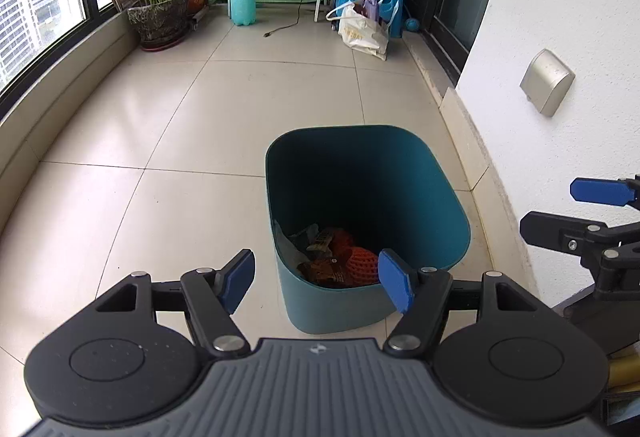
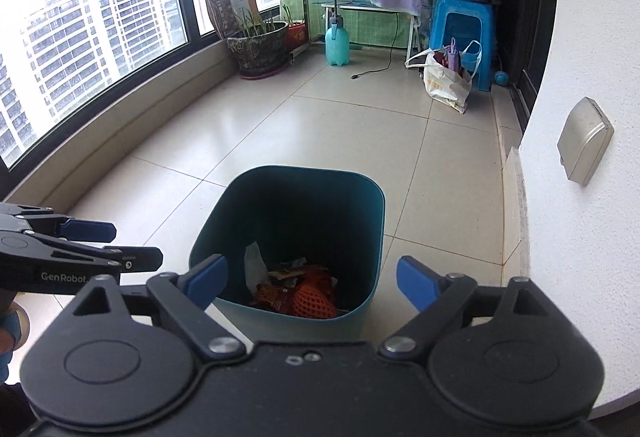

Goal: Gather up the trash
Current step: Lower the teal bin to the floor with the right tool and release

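On the side of my left gripper [image 2: 132, 249], at 9 o'clock in the right wrist view, I read "GenRobot"; the print on the white shopping bag [image 2: 446, 85] at 1 o'clock is too small to make out. Both my tools stand apart with nothing between the blue pads: the left gripper's and the right gripper's [image 2: 312, 279], wide open above the bin. The teal trash bin [image 2: 372, 221] stands upright on the tiled floor [image 2: 320, 133], mouth up, at 12 o'clock from both cameras. The trash [image 2: 296, 291] lies at its bottom: an orange foam net, crumpled wrappers, white paper. The white wall [image 2: 580, 257] runs just beside the bin at 3 o'clock; bare tiles open toward 9 and 12 o'clock up to the window ledge [image 2: 120, 141].
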A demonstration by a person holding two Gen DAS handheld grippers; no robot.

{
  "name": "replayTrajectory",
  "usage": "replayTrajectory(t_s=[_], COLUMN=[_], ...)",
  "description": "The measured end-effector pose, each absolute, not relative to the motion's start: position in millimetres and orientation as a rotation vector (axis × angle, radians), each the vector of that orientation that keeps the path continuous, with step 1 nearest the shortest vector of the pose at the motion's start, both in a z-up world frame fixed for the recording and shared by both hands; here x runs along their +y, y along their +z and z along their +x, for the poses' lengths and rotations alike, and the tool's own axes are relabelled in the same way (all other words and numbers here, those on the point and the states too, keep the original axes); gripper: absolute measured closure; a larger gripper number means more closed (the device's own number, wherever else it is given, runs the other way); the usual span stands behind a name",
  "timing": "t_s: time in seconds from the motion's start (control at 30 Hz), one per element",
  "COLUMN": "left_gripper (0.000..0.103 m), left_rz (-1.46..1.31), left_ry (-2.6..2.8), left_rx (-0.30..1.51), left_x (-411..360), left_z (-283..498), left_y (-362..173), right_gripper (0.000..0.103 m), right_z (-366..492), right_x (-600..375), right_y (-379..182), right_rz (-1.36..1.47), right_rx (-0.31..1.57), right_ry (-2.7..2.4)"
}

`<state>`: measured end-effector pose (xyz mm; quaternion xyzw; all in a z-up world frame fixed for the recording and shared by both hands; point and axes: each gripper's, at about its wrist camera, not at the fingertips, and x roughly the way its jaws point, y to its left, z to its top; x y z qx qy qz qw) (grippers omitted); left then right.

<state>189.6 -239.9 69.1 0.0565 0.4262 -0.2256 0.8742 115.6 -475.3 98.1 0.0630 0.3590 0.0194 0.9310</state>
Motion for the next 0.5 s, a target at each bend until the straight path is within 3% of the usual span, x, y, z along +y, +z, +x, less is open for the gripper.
replayTrajectory(t_s=[0.07, 0.2, 0.5], left_gripper=[0.035, 0.024, 0.023], left_rz=[0.116, 0.102, 0.051], left_ry=[-0.472, -0.482, -0.482], left_rx=[0.869, 0.832, 0.787], left_x=[-234, -222, -193], left_z=[182, 168, 139], left_y=[78, 92, 110], right_gripper=[0.002, 0.0, 0.0], right_z=[107, 92, 64], right_x=[-470, -461, -437], right_y=[103, 110, 113], right_rz=[0.139, 0.154, 0.153], right_rx=[0.712, 0.648, 0.57], right_ry=[0.04, 0.016, -0.002])
